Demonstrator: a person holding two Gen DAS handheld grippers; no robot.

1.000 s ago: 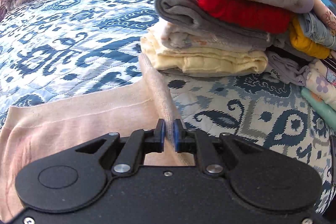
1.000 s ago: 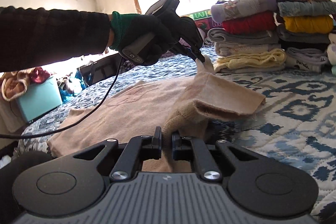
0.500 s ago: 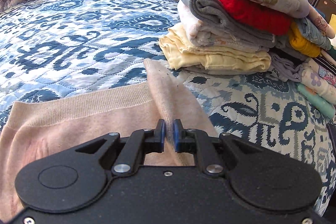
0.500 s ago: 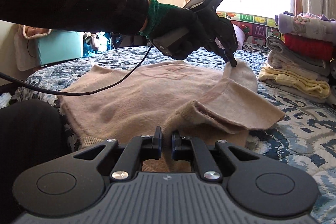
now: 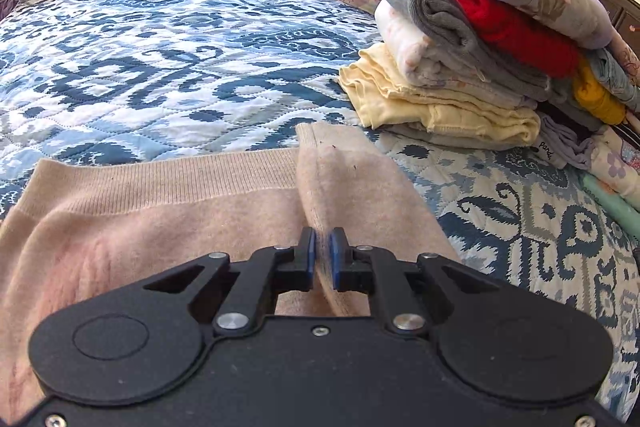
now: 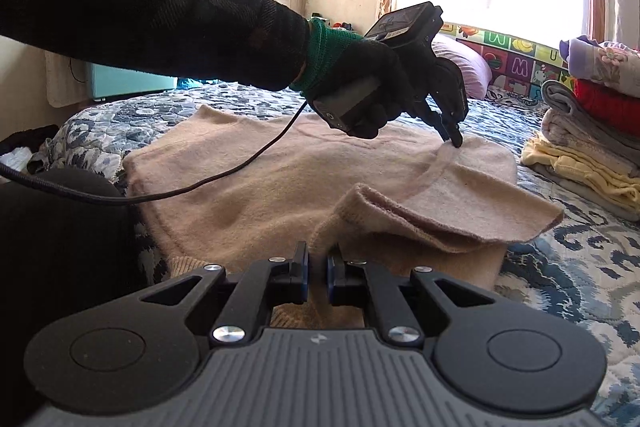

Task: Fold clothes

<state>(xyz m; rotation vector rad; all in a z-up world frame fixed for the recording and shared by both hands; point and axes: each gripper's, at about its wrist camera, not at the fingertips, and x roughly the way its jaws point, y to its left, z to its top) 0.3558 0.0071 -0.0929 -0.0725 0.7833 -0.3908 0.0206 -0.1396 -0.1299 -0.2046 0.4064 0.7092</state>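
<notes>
1. Right tongs (image 6: 317, 269) clamp a raised fold of the beige sweater (image 6: 280, 187); soft, limp knit.
2. Left tongs (image 5: 322, 259) pinch its folded flap beyond; best held at edges.
3. Sweater lies on the bed (image 5: 160, 67); folded stack (image 5: 480, 67) farther right.

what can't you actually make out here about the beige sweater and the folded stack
- Beige sweater, near hem: hidden in both wrist views by each gripper's own body.
- Its underside and the layers under the folded flap: covered by the fabric itself.
- Folded stack, right side: cut off by the frame edge in both views.
- Stack's lower items: hidden under the top garments.
</notes>
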